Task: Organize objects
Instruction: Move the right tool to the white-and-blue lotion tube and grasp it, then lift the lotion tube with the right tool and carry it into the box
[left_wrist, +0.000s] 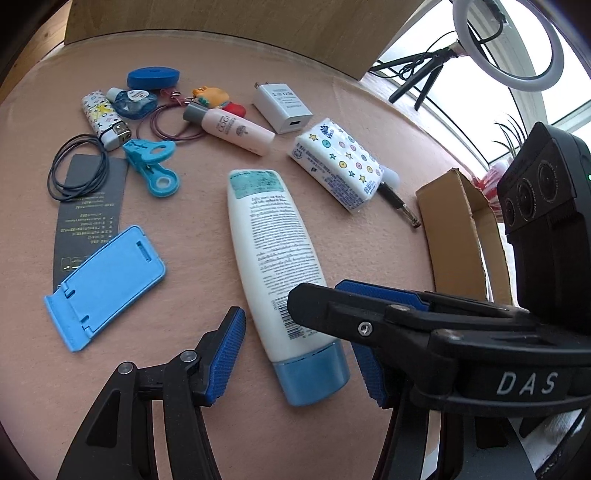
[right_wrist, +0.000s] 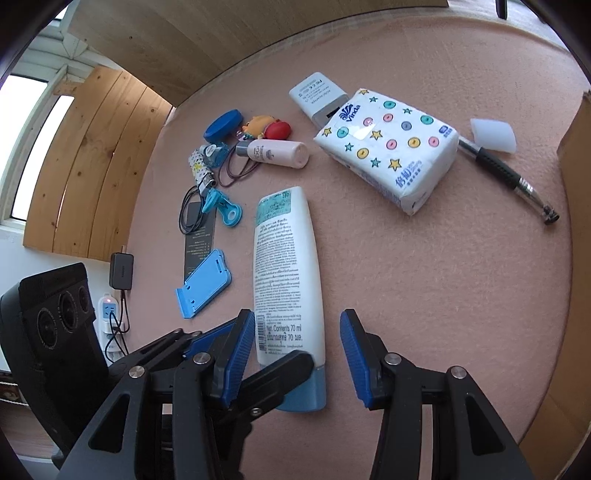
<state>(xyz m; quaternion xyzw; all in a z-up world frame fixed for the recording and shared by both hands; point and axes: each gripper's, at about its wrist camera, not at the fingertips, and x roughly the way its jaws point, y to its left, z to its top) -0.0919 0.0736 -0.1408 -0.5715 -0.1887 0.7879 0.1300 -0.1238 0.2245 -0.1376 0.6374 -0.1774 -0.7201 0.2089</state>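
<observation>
A white lotion tube (left_wrist: 273, 254) with a blue cap lies flat on the pink mat, cap toward me; it also shows in the right wrist view (right_wrist: 286, 266). My left gripper (left_wrist: 299, 358) is open, its blue pads on either side of the tube's cap end, just above the mat. My right gripper (right_wrist: 297, 354) is open too and straddles the same cap end. The right gripper's finger (left_wrist: 369, 321) crosses over the tube in the left wrist view. Neither gripper holds anything.
A tissue pack (right_wrist: 388, 151), a black pen (right_wrist: 506, 177), a white charger (right_wrist: 319, 96), a pink bottle (right_wrist: 279, 151), a blue phone stand (left_wrist: 107, 288), a blue clip (left_wrist: 153, 166), a lighter (left_wrist: 103, 118) and cords lie on the mat. A cardboard box (left_wrist: 458, 225) stands at the right.
</observation>
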